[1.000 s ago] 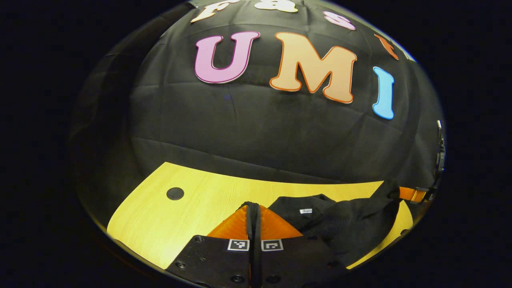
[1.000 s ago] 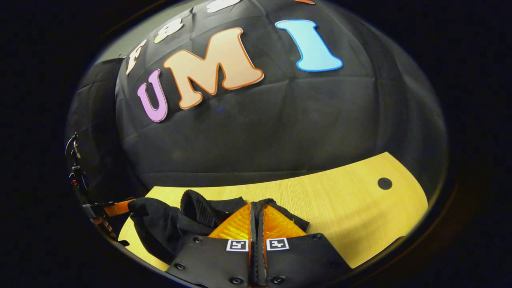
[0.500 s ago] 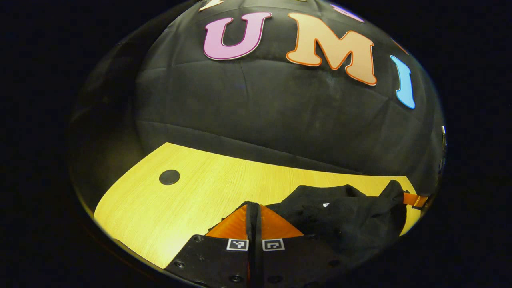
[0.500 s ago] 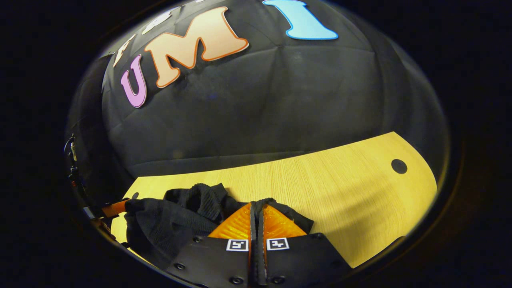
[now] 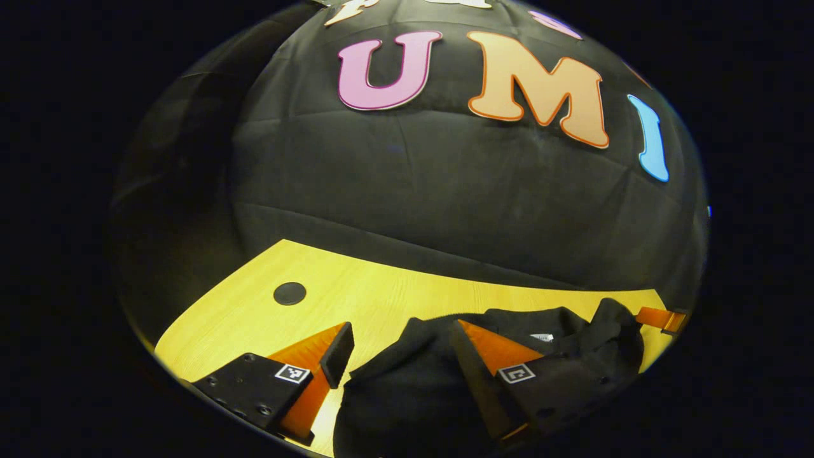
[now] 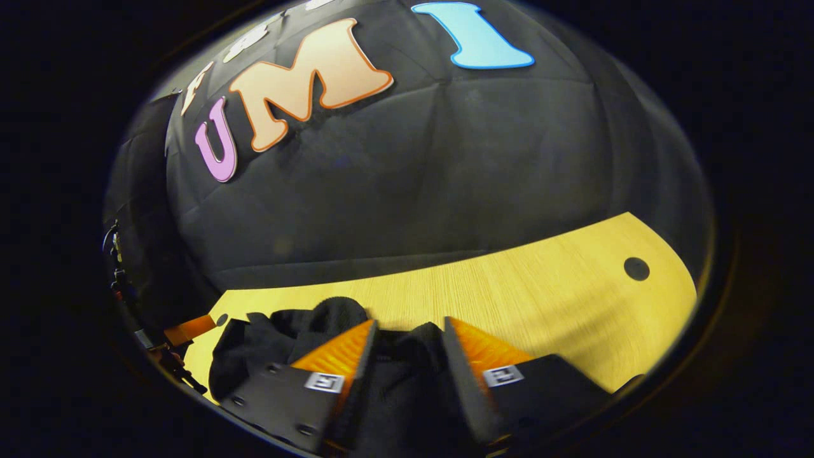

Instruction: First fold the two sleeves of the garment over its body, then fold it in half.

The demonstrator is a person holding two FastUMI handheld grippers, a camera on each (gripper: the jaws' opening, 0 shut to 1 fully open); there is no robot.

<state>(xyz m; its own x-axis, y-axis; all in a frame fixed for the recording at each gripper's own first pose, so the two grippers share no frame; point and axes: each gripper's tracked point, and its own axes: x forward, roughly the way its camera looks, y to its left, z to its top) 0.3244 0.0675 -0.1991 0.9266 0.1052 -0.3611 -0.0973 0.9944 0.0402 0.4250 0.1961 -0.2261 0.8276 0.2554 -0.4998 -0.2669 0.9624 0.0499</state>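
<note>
— Gripper on the left [image 5: 397, 346]: spread wide over the black garment [image 5: 413, 388], clamping nothing. Gripper on the right [image 6: 407, 343]: likewise parted, cloth bunched between the fingers and loose.

— And the largest thing?

— Counter [image 5: 356, 299], pale wood grain, running back to the black cloth wall [image 5: 445, 197].

— Then the garment?

— Lying heaped on the counter at the near edge, right under both grippers; white tag [image 5: 542, 338] showing near the collar in the left gripper view.

— Smallest?

— Dark round hole [image 5: 289, 293] in the counter, well apart from the cloth.
</note>
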